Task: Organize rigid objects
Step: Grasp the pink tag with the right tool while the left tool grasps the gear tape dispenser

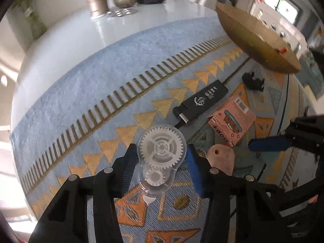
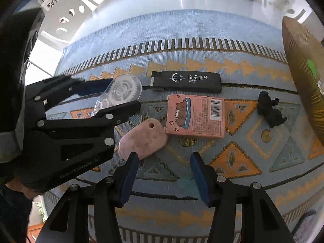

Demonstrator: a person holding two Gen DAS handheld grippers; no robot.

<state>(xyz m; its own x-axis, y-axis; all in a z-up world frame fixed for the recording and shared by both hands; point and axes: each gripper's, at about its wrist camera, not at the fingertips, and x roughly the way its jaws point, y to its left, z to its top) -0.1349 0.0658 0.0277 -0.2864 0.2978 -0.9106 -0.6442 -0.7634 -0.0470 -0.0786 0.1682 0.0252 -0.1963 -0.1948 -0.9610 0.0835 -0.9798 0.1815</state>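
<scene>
Left gripper (image 1: 161, 160) closing its fingers around clear geared tape dispenser (image 1: 161, 158) on patterned rug (image 1: 85, 93). Right gripper (image 2: 164, 174) hovering part-open, empty, near pink stone (image 2: 142, 141). Pink box (image 2: 195, 117), black box (image 2: 186, 81), black figurine (image 2: 270, 109) lying farther right.

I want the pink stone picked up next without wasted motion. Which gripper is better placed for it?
Right. The right gripper is open and empty just beside the pink stone; the left gripper already straddles the clear tape dispenser.
</scene>
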